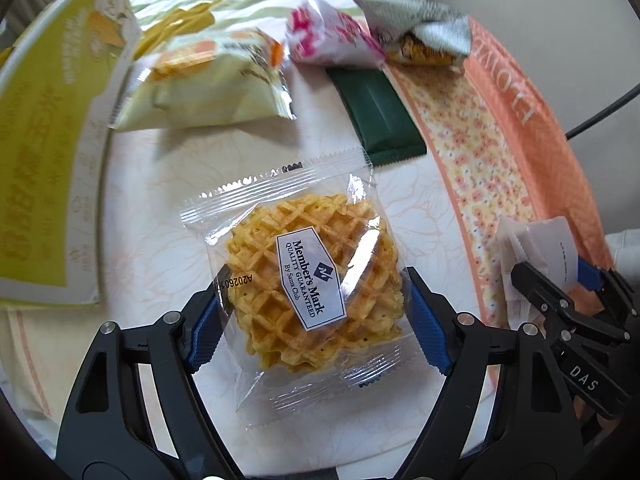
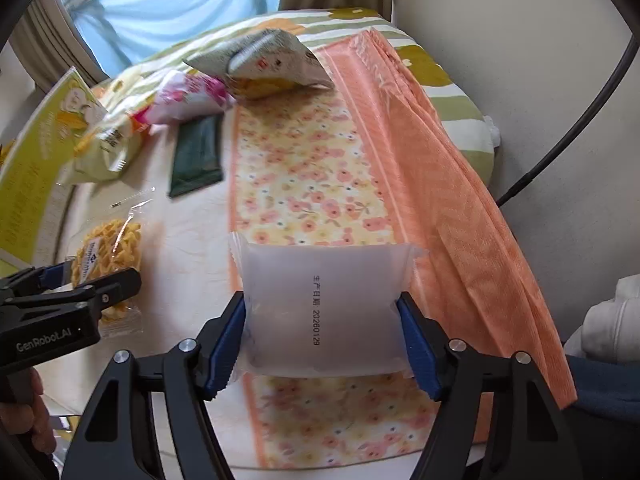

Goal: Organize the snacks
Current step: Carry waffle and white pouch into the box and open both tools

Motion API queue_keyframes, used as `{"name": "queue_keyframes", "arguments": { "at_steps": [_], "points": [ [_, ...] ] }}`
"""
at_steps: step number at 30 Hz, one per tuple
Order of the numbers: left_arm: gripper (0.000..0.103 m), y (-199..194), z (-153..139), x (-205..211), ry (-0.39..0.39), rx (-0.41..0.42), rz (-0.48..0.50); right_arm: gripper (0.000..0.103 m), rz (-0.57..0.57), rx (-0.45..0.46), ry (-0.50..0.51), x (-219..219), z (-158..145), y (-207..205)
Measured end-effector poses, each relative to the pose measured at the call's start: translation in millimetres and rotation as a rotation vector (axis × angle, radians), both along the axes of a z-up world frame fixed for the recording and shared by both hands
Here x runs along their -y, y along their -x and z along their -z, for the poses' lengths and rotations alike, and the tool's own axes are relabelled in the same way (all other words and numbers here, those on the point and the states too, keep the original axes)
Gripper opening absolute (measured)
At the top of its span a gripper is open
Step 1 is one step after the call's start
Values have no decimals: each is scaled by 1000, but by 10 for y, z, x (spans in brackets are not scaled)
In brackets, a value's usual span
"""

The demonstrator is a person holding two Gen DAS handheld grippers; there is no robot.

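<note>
My left gripper [image 1: 316, 312] has its blue pads on both sides of a clear Member's Mark waffle packet [image 1: 304, 276] that lies on the white cloth; it looks shut on it. The same packet [image 2: 106, 256] and the left gripper [image 2: 86, 280] show at the left of the right wrist view. My right gripper [image 2: 322, 336] is shut on a frosted white snack packet [image 2: 320, 312] and holds it above the floral cloth. That white packet [image 1: 536, 256] and the right gripper [image 1: 560, 276] show at the right of the left wrist view.
A yellow-green box [image 1: 44, 152] stands at the left. A pale yellow snack bag [image 1: 208, 84], a pink-and-white packet [image 1: 332, 36], a dark green packet [image 1: 380, 116] and a silver-edged bag [image 1: 420, 28] lie at the back. An orange floral cloth [image 2: 304, 184] covers the right side.
</note>
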State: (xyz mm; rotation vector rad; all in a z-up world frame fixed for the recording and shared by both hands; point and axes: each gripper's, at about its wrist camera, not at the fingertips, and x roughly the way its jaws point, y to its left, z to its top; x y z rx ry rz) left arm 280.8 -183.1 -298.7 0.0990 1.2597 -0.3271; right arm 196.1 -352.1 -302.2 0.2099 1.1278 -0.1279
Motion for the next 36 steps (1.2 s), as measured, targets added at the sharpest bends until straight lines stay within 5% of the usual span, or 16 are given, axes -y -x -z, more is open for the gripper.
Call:
{"name": "queue_keyframes", "arguments": {
  "at_steps": [9,19,27,36],
  "points": [
    [78,93,-873,-388,111,136,-125,68,-137,138,-20,-175,-682,-110],
    [78,-234,-1807,-1577,195,319,-271,68,-353,306,-69,-922,-1597,-608],
    [78,-779,-1930,-2653,157,334,-318,68,-441,351,-152,-1953,-1906,-1235],
    [78,-1528,-1472,-3388,137,203,-279,68,-421,309,-167,-2815,-1856,-1835]
  ]
}}
